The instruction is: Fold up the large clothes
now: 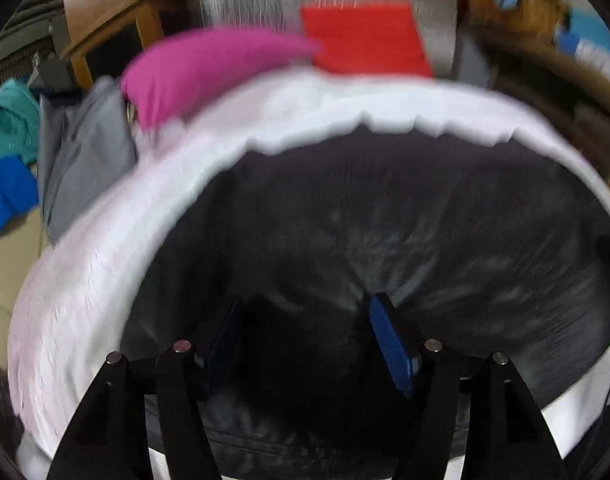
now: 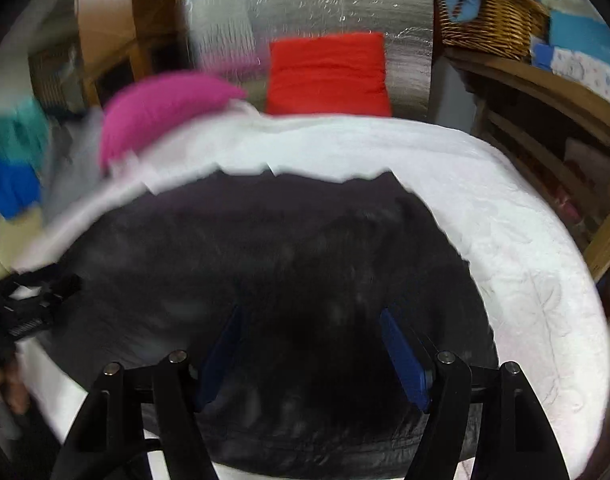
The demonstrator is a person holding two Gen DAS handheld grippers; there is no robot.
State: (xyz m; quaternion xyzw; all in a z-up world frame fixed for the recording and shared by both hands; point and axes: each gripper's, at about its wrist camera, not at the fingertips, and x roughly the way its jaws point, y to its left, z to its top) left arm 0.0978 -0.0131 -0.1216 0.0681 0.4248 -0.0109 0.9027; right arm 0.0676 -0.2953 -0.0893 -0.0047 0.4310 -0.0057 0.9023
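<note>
Over the bed, both of my grippers point down at the same dark cloth.

Bed cover (image 1: pixel 289 108): white and quilted, the largest thing in sight; it runs under the dark garment and shows as a pale band around it in both views.

Dark garment (image 1: pixel 385 216): black or charcoal, spread wide on the white cover and filling the middle of both views; its far edge reads jagged through the blur.

Silver panel (image 2: pixel 337 4): shiny and crinkled, standing behind the bed.

Red cushion (image 1: pixel 365 36): against the silver panel, past the far edge of the cover.

Pink cushion (image 1: pixel 209 68): to the left of the red one, resting on the cover's far edge.

Grey cloth (image 1: pixel 85 160): left of the bed, with teal and blue cloth beyond it.

Left gripper (image 1: pixel 305 344): my jaws stand well apart with nothing pinched; the blue pads (image 1: pixel 389 344) hang above the dark garment.

Right gripper (image 2: pixel 313 352): jaws likewise spread and holding nothing, over the same garment.

Right view only: a wicker basket (image 2: pixel 489 20) on wooden shelving at the upper right, a blue cloth draped over its rim, and my left gripper's black frame at the left edge.

Left view only: a sliver of my right tool at the far right edge.

Writing: small white marks on the black frame, too blurred to read.
</note>
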